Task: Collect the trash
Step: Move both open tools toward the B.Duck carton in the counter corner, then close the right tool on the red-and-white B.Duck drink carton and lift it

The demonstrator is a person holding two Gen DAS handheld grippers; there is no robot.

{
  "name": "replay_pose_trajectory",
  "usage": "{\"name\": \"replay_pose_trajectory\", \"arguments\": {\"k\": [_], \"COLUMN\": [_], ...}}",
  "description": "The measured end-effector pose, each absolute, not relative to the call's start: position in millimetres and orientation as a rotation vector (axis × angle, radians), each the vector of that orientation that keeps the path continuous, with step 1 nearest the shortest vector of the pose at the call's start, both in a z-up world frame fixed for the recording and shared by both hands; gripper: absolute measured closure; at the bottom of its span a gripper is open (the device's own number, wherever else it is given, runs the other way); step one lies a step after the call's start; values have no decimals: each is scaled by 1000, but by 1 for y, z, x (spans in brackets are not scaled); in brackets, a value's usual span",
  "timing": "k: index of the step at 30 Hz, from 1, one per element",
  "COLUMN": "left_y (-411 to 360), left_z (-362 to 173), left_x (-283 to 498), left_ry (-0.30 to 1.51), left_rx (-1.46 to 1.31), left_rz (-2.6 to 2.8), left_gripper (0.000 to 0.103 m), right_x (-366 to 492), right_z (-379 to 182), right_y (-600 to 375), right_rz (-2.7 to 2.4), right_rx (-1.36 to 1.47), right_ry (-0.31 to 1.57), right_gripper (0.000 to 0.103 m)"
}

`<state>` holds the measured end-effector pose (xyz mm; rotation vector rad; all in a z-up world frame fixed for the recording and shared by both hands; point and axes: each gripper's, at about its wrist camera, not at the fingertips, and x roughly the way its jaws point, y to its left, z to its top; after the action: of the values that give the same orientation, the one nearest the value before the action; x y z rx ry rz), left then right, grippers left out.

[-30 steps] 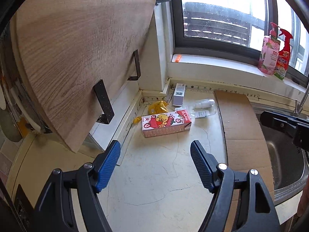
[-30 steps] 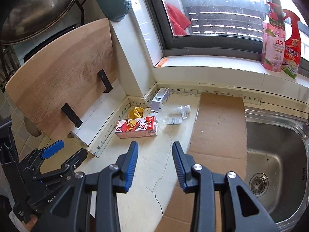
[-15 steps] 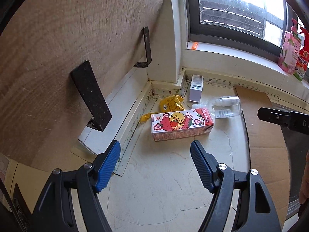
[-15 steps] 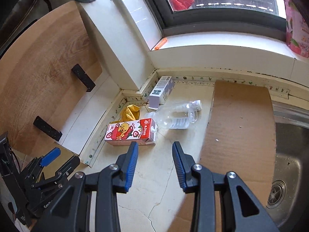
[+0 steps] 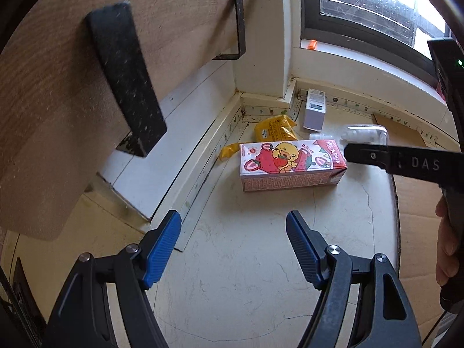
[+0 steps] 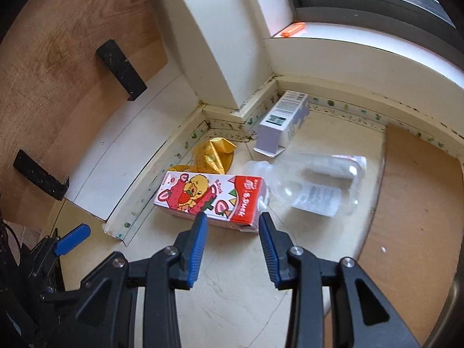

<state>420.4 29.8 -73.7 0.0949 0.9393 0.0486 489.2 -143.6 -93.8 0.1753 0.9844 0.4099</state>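
Observation:
A red and white strawberry drink carton [image 5: 290, 165] [image 6: 211, 198] lies flat on the white counter. Behind it lie a crumpled yellow wrapper [image 5: 274, 132] [image 6: 213, 156], a small white box [image 5: 314, 110] [image 6: 282, 123] and a clear plastic bottle [image 6: 316, 187] [image 5: 365, 134]. My right gripper [image 6: 233, 220] is open, its fingertips just short of the carton's right end. My left gripper [image 5: 233, 220] is open and empty, a hand's width back from the carton. The right gripper's black body [image 5: 406, 162] crosses the left wrist view and hides part of the bottle.
A wooden board [image 5: 58, 87] [image 6: 58, 58] with black brackets leans over the counter at left. A wall pillar [image 6: 226, 37] stands behind the trash. Brown cardboard [image 6: 414, 197] [image 5: 417, 211] covers the counter at right. An orange item [image 6: 293, 29] lies on the window sill.
Both grippers have moved forward toward the trash in the corner. The right gripper has come down close to the drink carton. Both stay open.

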Motion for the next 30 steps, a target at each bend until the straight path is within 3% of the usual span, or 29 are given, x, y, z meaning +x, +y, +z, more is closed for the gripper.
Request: {"name": "replay_pose_trajectory", "arguments": {"k": [2, 6, 12, 18, 30], "left_y": [34, 41, 49, 59, 44], "left_z": [-79, -88, -93, -89, -84], "left_x": [414, 403, 395, 395, 392], "left_ry": [954, 980, 991, 985, 968], "left_rx": [76, 59, 63, 29, 53], "left_rz": [71, 109, 146, 169, 147], "left_gripper": [30, 30, 30, 30, 30], "right_x": [497, 512, 524, 523, 502], "right_z": [-94, -97, -117, -117, -109], "right_y": [-130, -108, -84, -78, -83], "right_rz": [431, 442, 468, 473, 526], "right_rx": [141, 76, -3, -42, -124], "right_ry": [973, 927, 939, 903, 962], "right_gripper": [66, 54, 52, 44, 43]}}
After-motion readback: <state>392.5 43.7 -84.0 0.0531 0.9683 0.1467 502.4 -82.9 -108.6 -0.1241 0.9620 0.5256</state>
